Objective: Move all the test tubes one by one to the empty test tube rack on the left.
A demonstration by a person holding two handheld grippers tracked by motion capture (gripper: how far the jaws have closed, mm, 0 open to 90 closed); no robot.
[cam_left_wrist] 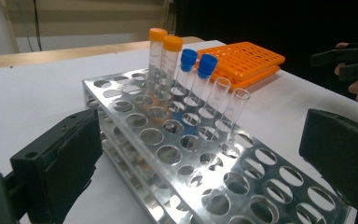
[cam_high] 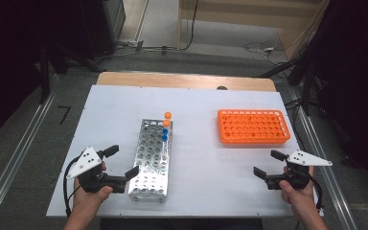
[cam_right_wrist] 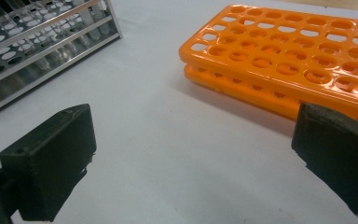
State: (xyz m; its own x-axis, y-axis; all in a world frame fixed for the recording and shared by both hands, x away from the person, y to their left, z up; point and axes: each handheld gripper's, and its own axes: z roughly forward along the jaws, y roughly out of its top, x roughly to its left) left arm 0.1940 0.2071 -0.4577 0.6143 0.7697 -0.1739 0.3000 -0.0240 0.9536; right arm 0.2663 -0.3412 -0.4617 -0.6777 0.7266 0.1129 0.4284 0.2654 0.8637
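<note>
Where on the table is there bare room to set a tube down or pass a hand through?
The widest free patch is the white table between the metal rack and the orange rack. Another runs left of the metal rack. It is crowded at that rack's far end, where the tubes stand close together.

White-topped table carries a metal tube rack at centre-left and an orange rack well apart, far right

A white-topped wooden table stands on grey carpet floor; black cables trail at the far side, metal rails left and right.
</note>
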